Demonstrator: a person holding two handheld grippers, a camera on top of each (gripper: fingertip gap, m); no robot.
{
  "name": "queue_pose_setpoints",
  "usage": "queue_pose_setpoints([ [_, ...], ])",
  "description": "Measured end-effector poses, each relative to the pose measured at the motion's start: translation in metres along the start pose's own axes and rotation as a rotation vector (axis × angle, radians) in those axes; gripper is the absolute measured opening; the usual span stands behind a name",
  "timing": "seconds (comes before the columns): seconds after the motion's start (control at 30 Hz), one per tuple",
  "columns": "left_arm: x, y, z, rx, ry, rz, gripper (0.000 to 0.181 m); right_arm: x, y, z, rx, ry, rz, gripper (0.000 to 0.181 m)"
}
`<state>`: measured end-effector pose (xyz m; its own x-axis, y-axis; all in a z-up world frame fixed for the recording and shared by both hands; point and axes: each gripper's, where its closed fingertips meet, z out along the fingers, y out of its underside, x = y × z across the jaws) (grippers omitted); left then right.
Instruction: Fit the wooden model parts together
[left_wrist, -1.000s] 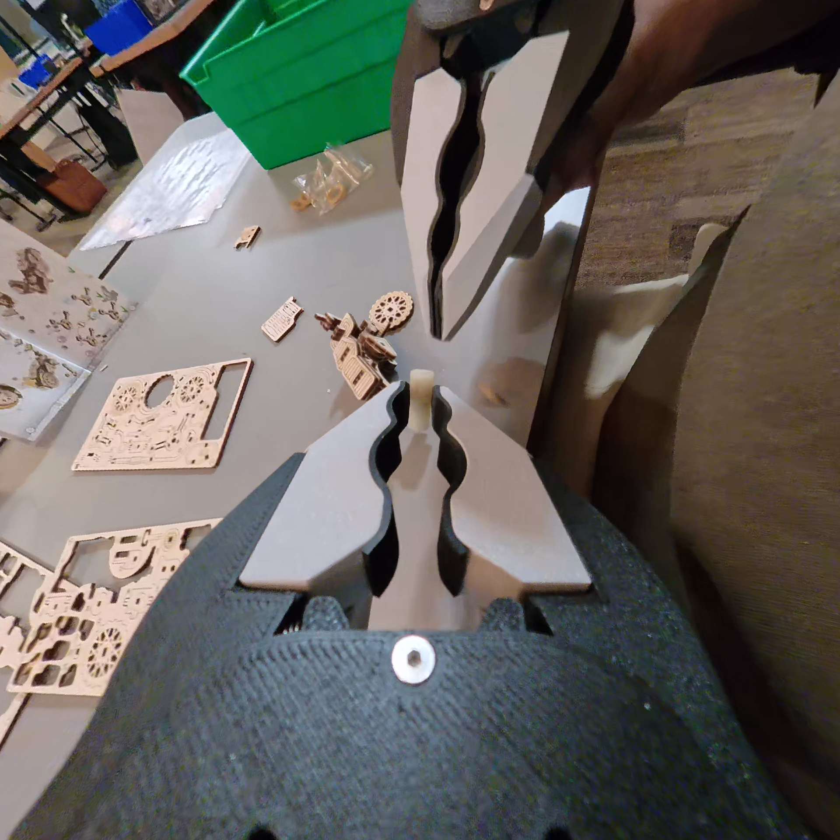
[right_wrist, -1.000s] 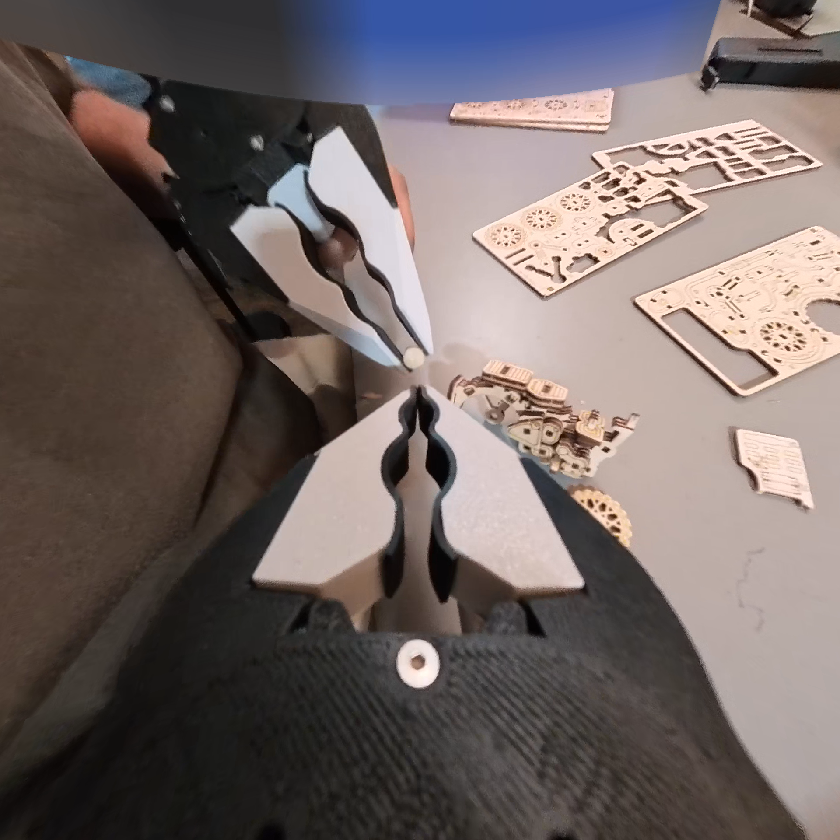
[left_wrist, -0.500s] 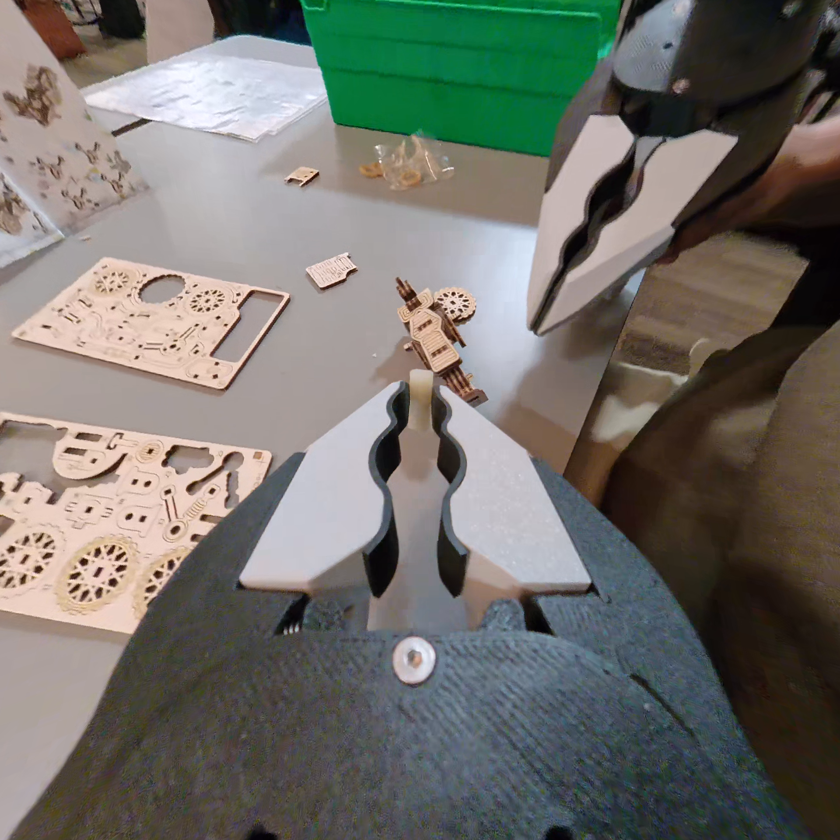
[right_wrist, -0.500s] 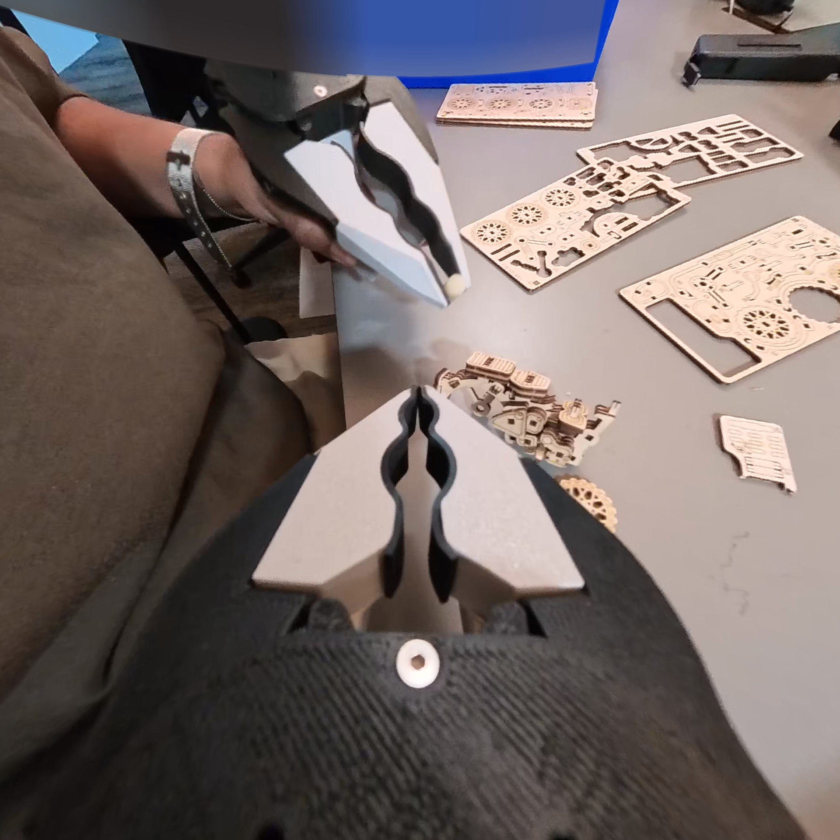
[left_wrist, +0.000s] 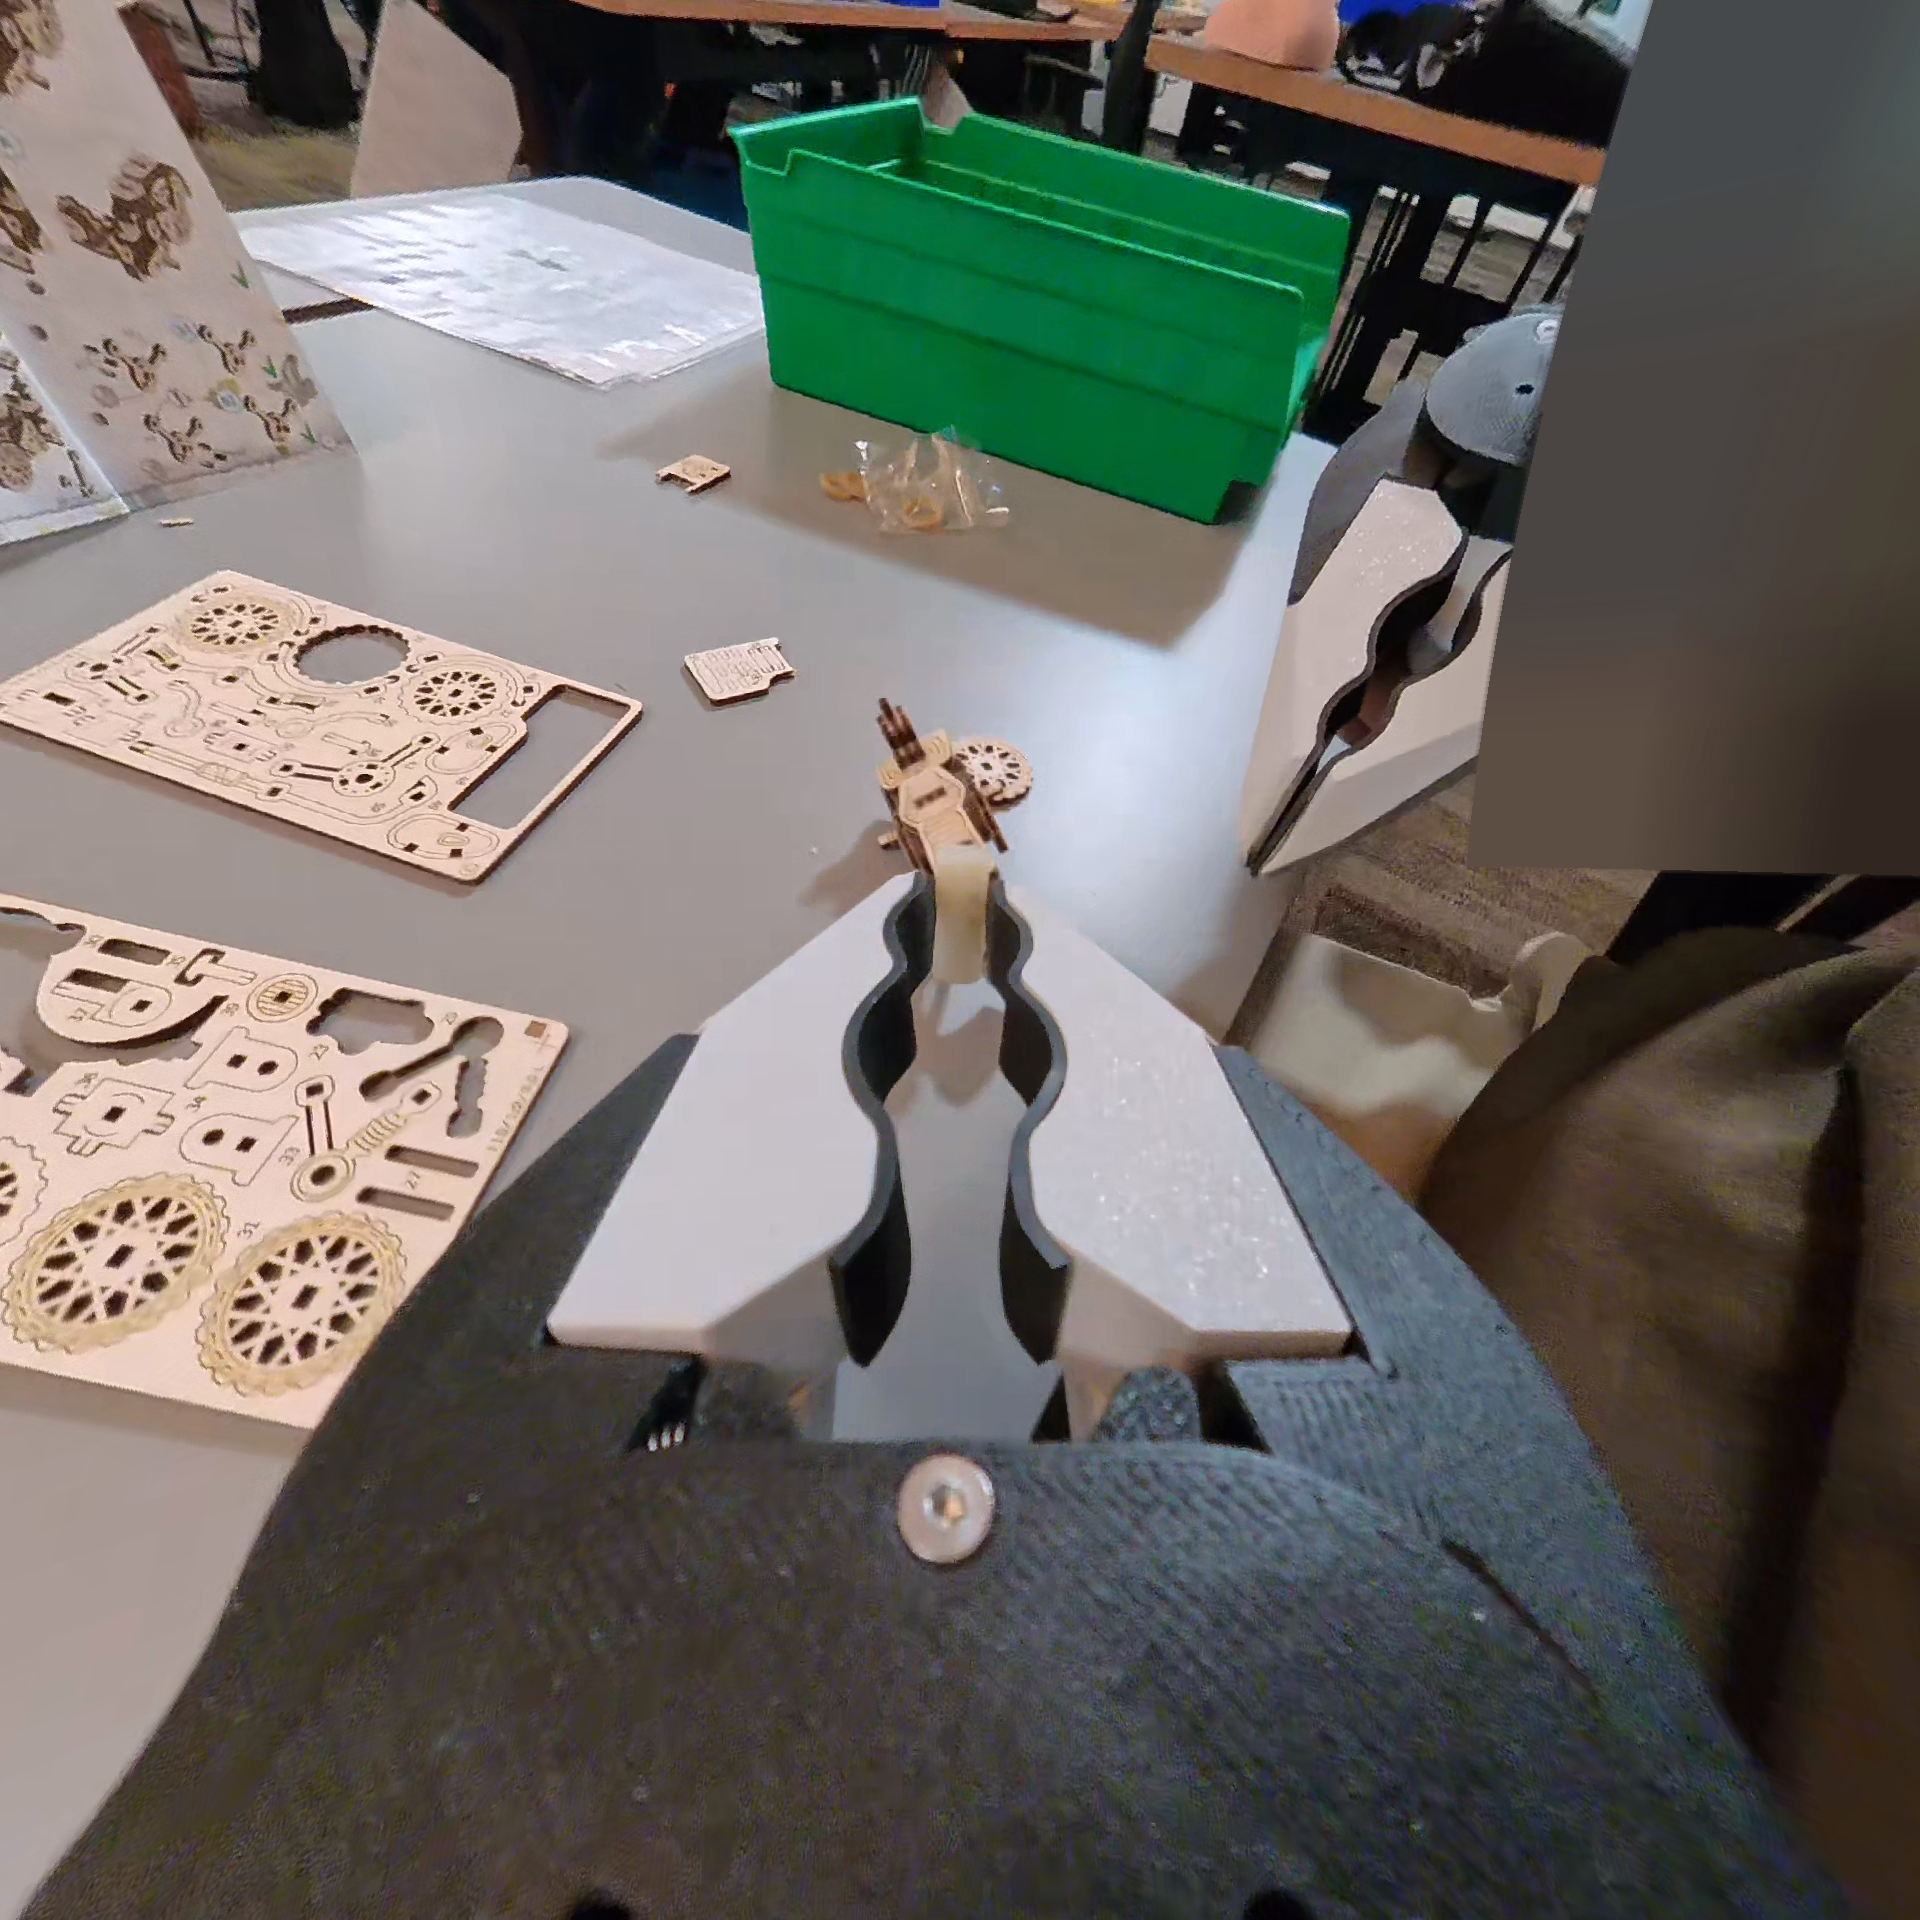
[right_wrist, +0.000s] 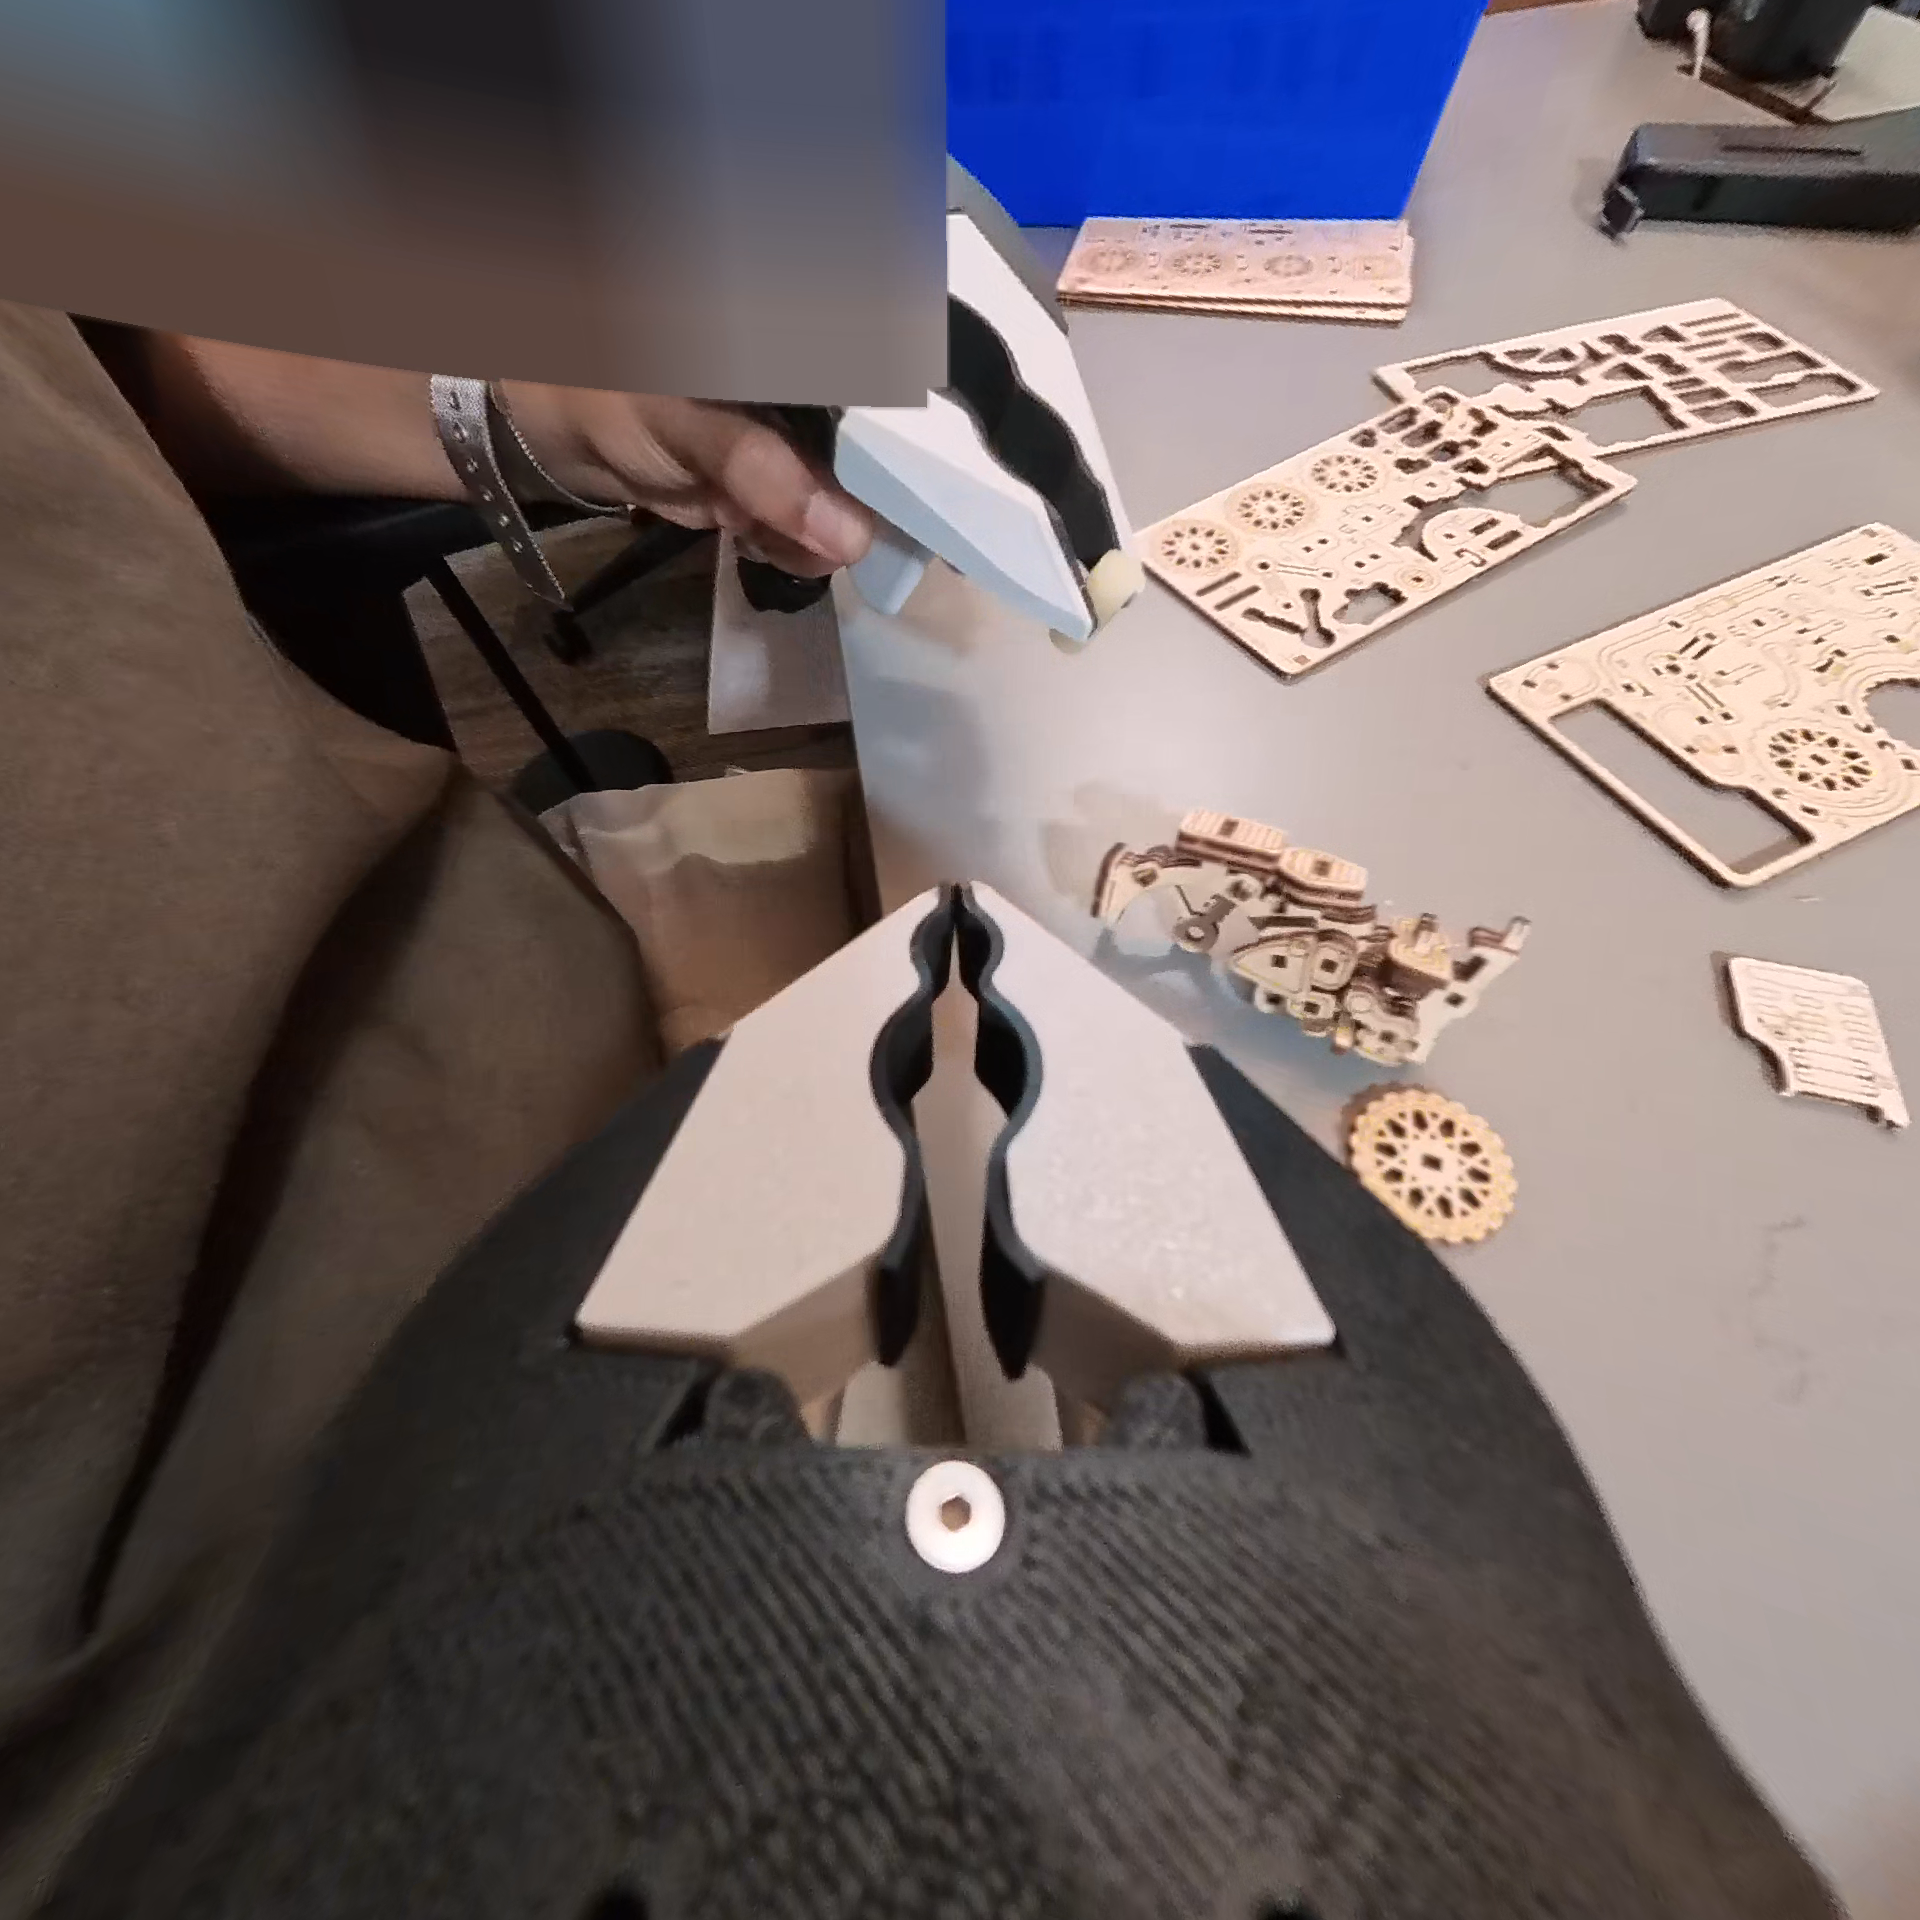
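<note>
While the left gripper (left_wrist: 958, 904) is pinching a small cream-coloured peg (left_wrist: 958, 914) between its fingertips above the grey table (left_wrist: 623, 582), the right gripper (right_wrist: 954, 902) is hovering with its tips pressed together on nothing, off the table's near edge. Just ahead of the left gripper's tips, the partly built wooden model (left_wrist: 928, 792) is lying on the table, with a loose wooden gear (left_wrist: 994, 771) touching or just beside its far right side. Seen from the right gripper, that same model (right_wrist: 1304, 951) is sitting ahead and to the right of the tips, and the gear (right_wrist: 1429, 1161) is lying nearer the camera, just apart from it. Farther left of the left gripper, two cut-out wooden part sheets (left_wrist: 312, 727) are lying flat, one nearer (left_wrist: 229, 1143) and one beyond it. A small slotted wooden piece (left_wrist: 738, 670) is resting between the far sheet and the model. Well ahead, a green bin (left_wrist: 1039, 343) is standing at the table's far side, with a clear plastic bag of small parts (left_wrist: 925, 488) lying just in front of it. In the right wrist view the person's hand (right_wrist: 707, 488) is gripping the left gripper's body, a silver band showing at the wrist.
</note>
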<state>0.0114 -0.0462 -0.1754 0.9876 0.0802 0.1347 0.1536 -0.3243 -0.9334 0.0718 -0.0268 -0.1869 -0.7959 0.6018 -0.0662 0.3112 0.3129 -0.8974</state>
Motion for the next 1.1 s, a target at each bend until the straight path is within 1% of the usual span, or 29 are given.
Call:
queue_pose_setpoints([
  [0.13, 0.015, 0.009, -0.012, -0.007, -0.010, 0.004, 0.007, -0.022, -0.001, -0.006, 0.036, -0.011, 0.048, 0.000],
  [0.33, 0.038, 0.023, -0.034, -0.006, 0.020, -0.016, 0.007, -0.059, 0.001, -0.010, 0.060, 0.004, 0.116, 0.000],
  [0.47, 0.053, 0.019, -0.047, 0.033, 0.057, -0.031, 0.007, -0.088, 0.005, 0.006, 0.002, 0.021, 0.081, 0.000],
  [0.57, 0.058, 0.011, -0.050, 0.058, 0.071, -0.019, 0.007, -0.103, 0.009, 0.021, -0.044, 0.029, 0.035, 0.000],
  [0.63, 0.058, 0.010, -0.049, 0.064, 0.074, -0.021, 0.007, -0.107, 0.009, 0.027, -0.047, 0.025, 0.046, 0.002],
  [0.7, 0.055, 0.013, -0.046, 0.058, 0.063, -0.035, 0.007, -0.104, 0.007, 0.029, -0.027, 0.045, 0.081, 0.006],
  [0.77, 0.048, 0.016, -0.044, 0.058, 0.046, -0.067, 0.007, -0.100, 0.003, 0.030, 0.030, 0.087, 0.149, 0.011],
  [0.83, 0.042, 0.013, -0.045, 0.085, 0.037, -0.119, 0.007, -0.111, -0.008, 0.032, 0.142, 0.063, 0.244, 0.014],
  [0.93, 0.032, 0.009, -0.049, 0.127, 0.037, -0.199, 0.007, -0.155, -0.037, 0.025, 0.416, -0.092, 0.340, 0.010],
  [0.97, 0.029, 0.009, -0.050, 0.135, 0.040, -0.223, 0.007, -0.166, -0.040, 0.022, 0.485, -0.144, 0.394, 0.009],
  [1.0, 0.027, 0.009, -0.050, 0.140, 0.045, -0.245, 0.007, -0.173, -0.038, 0.021, 0.526, -0.190, 0.460, 0.009],
  [1.07, 0.024, 0.009, -0.051, 0.153, 0.054, -0.286, 0.007, -0.176, -0.032, 0.015, 0.589, -0.262, 0.580, 0.008],
  [1.1, 0.023, 0.008, -0.051, 0.162, 0.057, -0.303, 0.007, -0.177, -0.034, 0.009, 0.630, -0.301, 0.618, 0.005],
])
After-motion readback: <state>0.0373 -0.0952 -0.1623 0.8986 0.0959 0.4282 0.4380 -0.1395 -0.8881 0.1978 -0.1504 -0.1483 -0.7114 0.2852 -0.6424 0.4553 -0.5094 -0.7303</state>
